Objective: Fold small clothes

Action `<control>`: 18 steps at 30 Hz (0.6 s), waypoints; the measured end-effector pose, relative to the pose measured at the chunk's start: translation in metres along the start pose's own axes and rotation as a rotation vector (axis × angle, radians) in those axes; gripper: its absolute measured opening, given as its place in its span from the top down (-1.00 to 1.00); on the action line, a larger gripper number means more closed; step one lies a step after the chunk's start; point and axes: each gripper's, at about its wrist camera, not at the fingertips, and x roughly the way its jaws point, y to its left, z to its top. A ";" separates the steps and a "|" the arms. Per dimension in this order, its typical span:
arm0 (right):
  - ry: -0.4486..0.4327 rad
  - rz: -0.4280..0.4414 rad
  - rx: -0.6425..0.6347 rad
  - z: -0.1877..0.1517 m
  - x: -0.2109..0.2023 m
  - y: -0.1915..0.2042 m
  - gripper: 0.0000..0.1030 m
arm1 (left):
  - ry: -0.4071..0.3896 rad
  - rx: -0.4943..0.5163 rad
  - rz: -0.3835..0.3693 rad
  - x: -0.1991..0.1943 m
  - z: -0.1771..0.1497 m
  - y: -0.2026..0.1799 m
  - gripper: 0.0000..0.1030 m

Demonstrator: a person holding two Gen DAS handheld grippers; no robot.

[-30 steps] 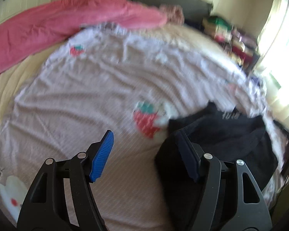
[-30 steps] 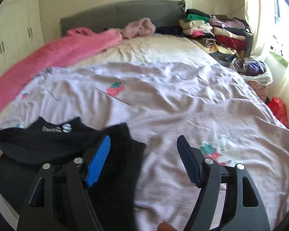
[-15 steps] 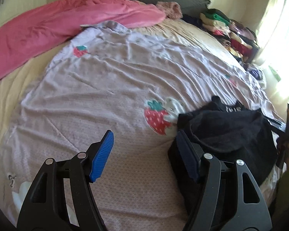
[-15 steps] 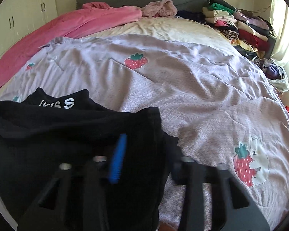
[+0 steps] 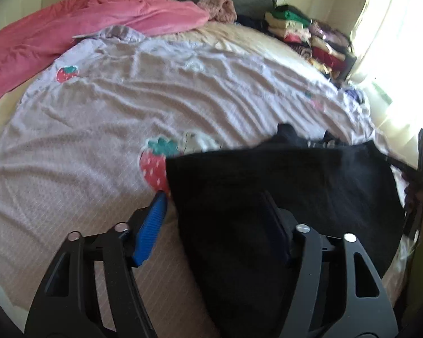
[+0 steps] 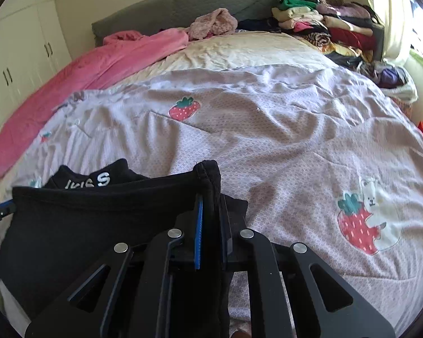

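Right wrist view: right gripper [image 6: 211, 211] jaws pinched black garment [image 6: 84, 225] hem; soft, limp. Left gripper [image 5: 214, 219] jaws wide, garment edge between; grab there.

**Colours and Patterns**

Garment [image 6: 84, 225]: black, with white lettering at its edge. Bedspread [image 6: 282, 140]: pale lilac with a fine repeating print, red strawberries with green tops, and a white bear. Blanket [image 6: 98, 67]: pink. Sheet [image 6: 239, 50]: cream. Headboard [image 6: 183, 2]: grey. Gripper pads [image 5: 151, 228]: blue, on black frames. Wardrobe [image 6: 17, 50]: white.
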 end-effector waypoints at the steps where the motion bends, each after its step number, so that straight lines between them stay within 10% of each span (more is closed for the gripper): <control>1: -0.004 0.007 0.009 0.000 -0.001 -0.001 0.83 | -0.012 0.003 -0.004 0.000 0.002 -0.002 0.22; 3: -0.013 0.023 0.032 -0.001 -0.003 -0.004 0.83 | -0.023 0.015 0.007 0.000 0.004 -0.004 0.80; 5: -0.021 0.038 0.057 -0.001 -0.006 -0.007 0.84 | -0.033 0.019 0.009 -0.002 0.004 -0.006 0.89; 13: -0.082 0.031 0.099 0.005 -0.025 -0.016 0.85 | -0.192 0.046 0.014 -0.034 0.026 -0.022 0.93; 18: -0.030 -0.049 0.048 0.003 -0.004 -0.011 0.85 | -0.101 0.040 0.116 0.006 0.023 -0.021 0.93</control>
